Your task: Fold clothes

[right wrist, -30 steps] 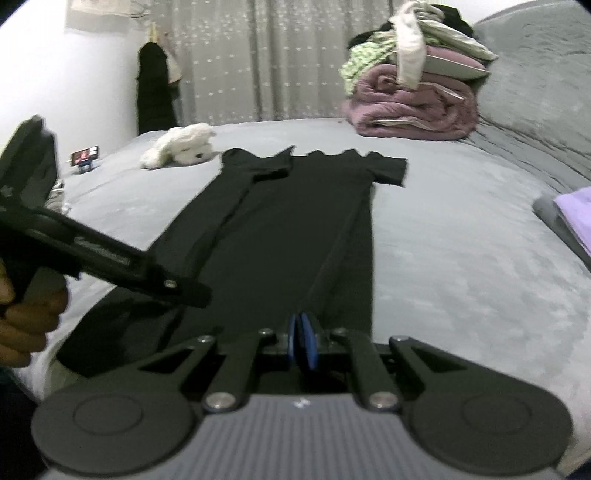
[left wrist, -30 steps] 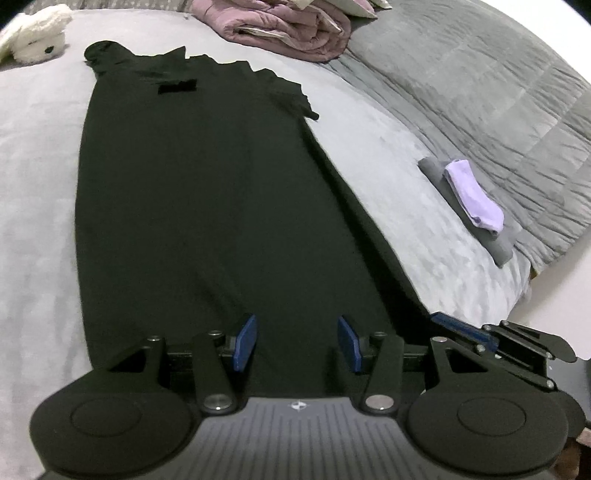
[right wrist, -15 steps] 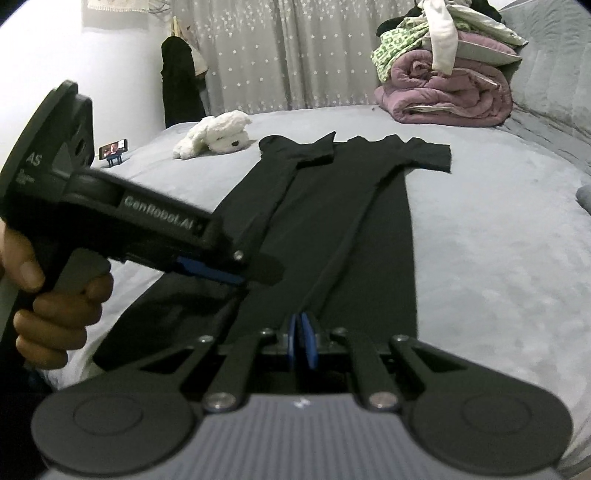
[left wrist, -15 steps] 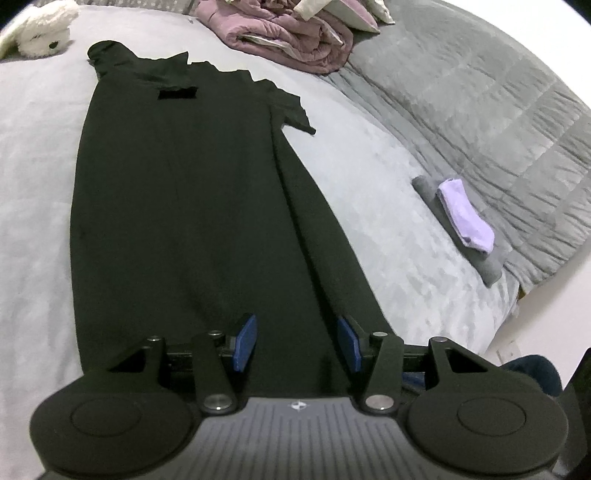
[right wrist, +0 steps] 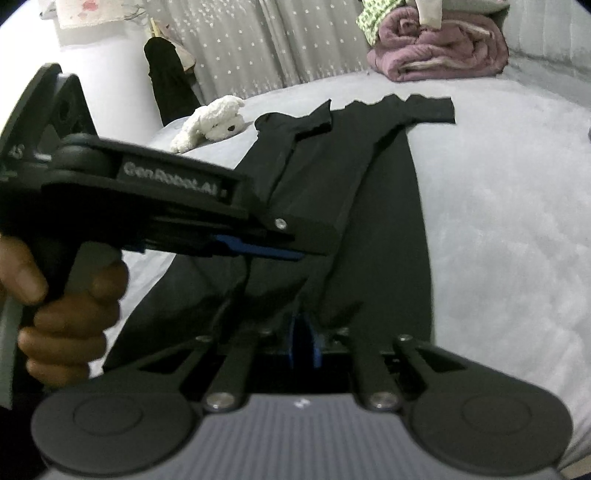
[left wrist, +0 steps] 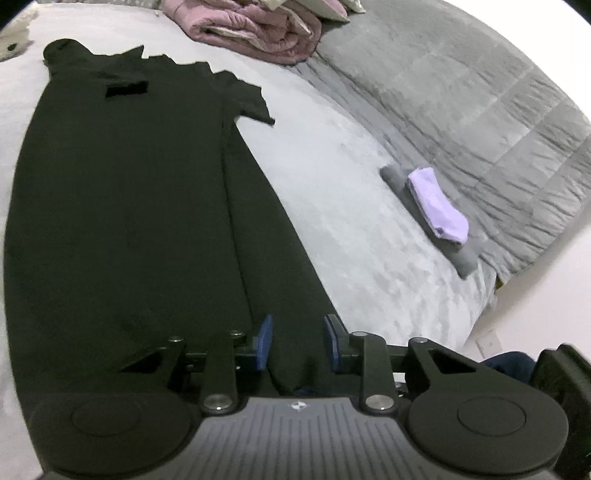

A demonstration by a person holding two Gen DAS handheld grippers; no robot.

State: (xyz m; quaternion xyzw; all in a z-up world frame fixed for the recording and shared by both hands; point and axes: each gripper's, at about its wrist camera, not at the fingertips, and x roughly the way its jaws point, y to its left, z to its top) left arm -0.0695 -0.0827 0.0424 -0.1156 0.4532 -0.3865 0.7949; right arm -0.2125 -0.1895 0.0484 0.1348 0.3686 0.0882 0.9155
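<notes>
A long black dress (left wrist: pixel 129 221) lies flat on the grey bed (left wrist: pixel 351 184), neckline at the far end. My left gripper (left wrist: pixel 298 347) is open just above the hem, over a lengthwise crease near the dress's right edge. In the right wrist view the dress (right wrist: pixel 369 192) tents up toward my right gripper (right wrist: pixel 303 343), whose blue pads are shut on the hem fabric. The left gripper (right wrist: pixel 314 240) crosses that view from the left, held by a hand (right wrist: pixel 66 325), close above the cloth.
A folded purple cloth (left wrist: pixel 437 206) rests on a folded grey piece (left wrist: pixel 465 262) to the right. A rolled pink blanket (left wrist: pixel 251 26) and a grey quilt (left wrist: pixel 461 92) lie at the far right. A white plush toy (right wrist: pixel 210 122) sits far left.
My left gripper has shifted right across the hem, toward the right gripper, and now fills more of the right wrist view. The right gripper stays shut, with the fabric drawn up more.
</notes>
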